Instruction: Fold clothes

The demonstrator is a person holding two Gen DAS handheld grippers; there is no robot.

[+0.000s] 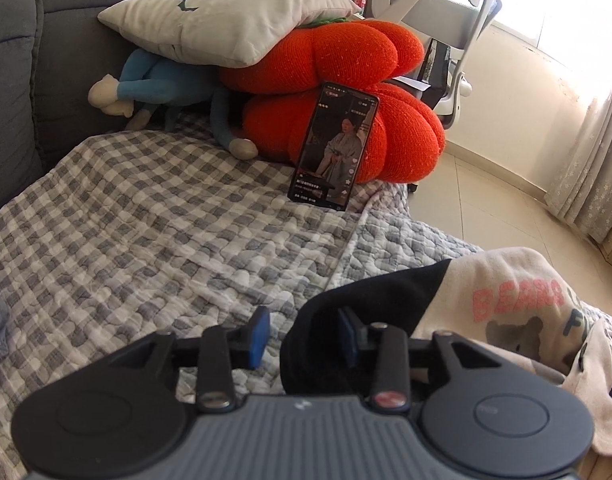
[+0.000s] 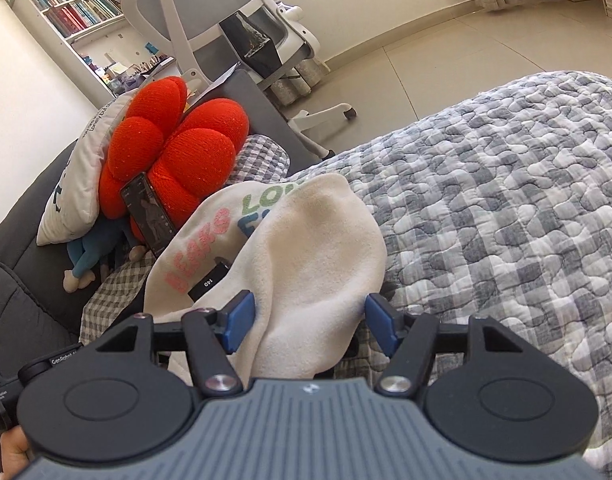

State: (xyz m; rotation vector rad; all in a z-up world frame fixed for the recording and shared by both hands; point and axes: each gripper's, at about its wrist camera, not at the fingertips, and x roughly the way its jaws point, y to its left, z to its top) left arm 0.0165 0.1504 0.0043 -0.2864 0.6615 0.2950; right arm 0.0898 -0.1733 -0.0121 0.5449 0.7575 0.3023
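Observation:
A cream sweatshirt (image 1: 518,300) with pink "BEARS" lettering, a bear print and a black sleeve (image 1: 370,296) lies bunched on the checked quilt (image 1: 146,220). My left gripper (image 1: 304,336) is open. The black sleeve lies in the gap against the right pad, and the left pad is clear of it. In the right wrist view a hump of the cream sweatshirt (image 2: 314,240) sits between the wide-set jaws of my right gripper (image 2: 310,322), which is open. The blue pads flank the cloth without squeezing it. A black size label (image 2: 208,280) shows beside the fold.
A phone (image 1: 332,148) with a lit screen leans on red pumpkin cushions (image 1: 346,60). A grey pillow (image 1: 226,16) and a blue plush toy (image 1: 146,88) lie by the sofa back (image 1: 10,60). An office chair (image 2: 226,20), a bookshelf (image 2: 74,4) and tiled floor (image 1: 486,200) lie past the quilt's edge.

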